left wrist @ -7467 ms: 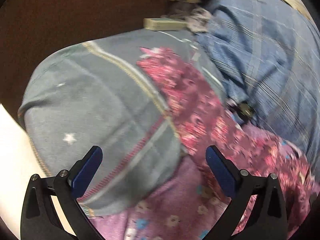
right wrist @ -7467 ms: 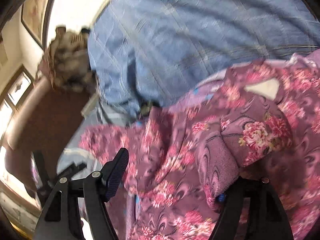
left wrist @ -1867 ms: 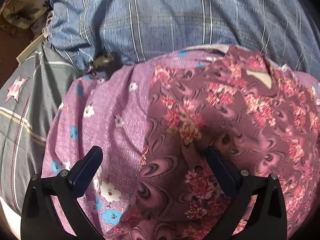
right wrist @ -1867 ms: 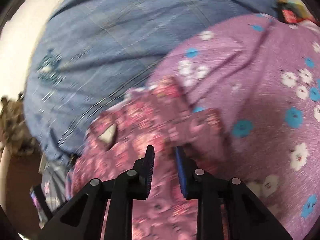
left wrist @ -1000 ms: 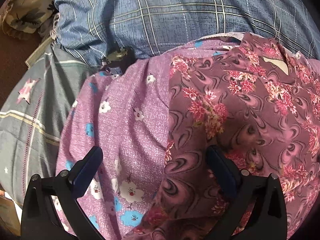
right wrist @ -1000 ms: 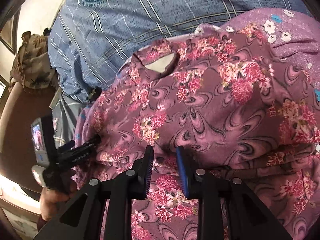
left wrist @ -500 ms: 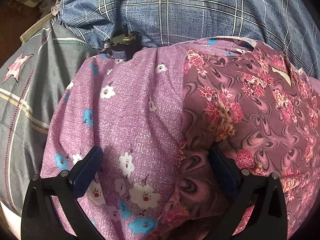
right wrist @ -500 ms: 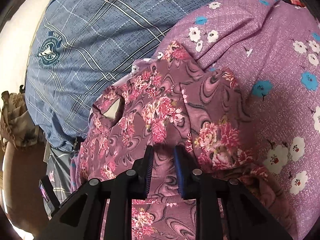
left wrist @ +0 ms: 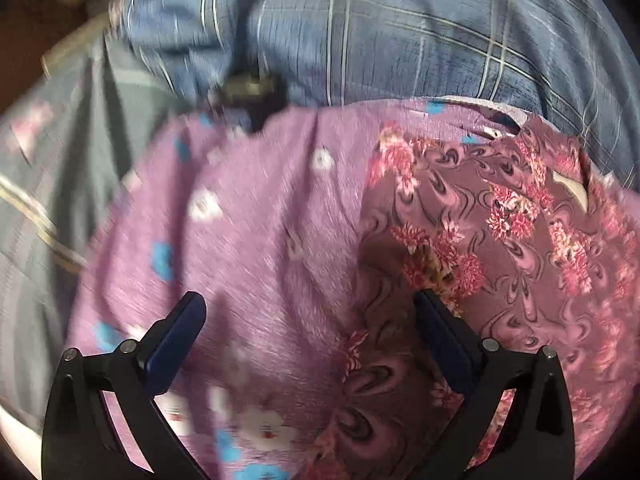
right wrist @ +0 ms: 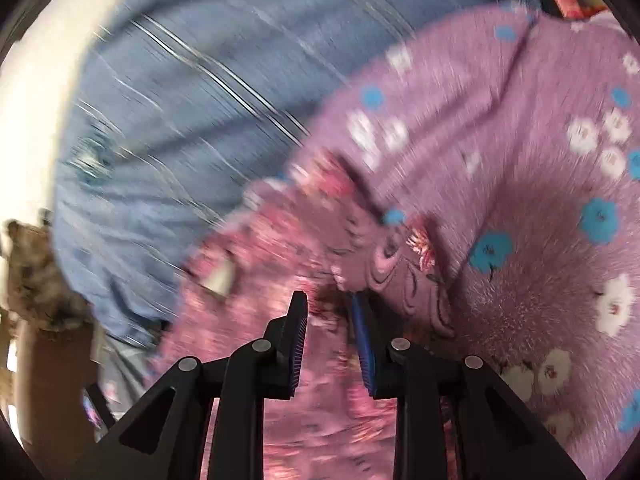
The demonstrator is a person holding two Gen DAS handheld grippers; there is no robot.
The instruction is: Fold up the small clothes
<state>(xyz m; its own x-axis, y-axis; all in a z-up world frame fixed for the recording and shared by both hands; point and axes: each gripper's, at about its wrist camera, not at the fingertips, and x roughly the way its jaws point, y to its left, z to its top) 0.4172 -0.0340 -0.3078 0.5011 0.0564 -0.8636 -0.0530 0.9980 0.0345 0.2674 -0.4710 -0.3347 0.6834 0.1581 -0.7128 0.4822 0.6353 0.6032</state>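
A maroon floral garment (left wrist: pixel 500 240) lies on a purple flowered sheet (left wrist: pixel 248 240), its white neck label (left wrist: pixel 572 192) at the far right. My left gripper (left wrist: pixel 308 300) is open wide just above the garment's left edge, and its right finger (left wrist: pixel 440 332) sits over the floral cloth. In the blurred right wrist view, my right gripper (right wrist: pixel 328 300) has its jaws close together with a bunch of the floral garment (right wrist: pixel 280 248) between the tips. A fold of that garment (right wrist: pixel 404 272) curls up just right of the tips.
A blue plaid cover (left wrist: pixel 400 32) bulges behind the garment and fills the upper left of the right wrist view (right wrist: pixel 180 100). Grey cloth with a pale star (left wrist: pixel 48 160) lies at the left. A small dark object (left wrist: pixel 248 88) sits at the sheet's far edge.
The left gripper slid left, so more purple sheet lies between its fingers. The right gripper swung and rolled with the cloth still between its jaws. Both views are now blurred.
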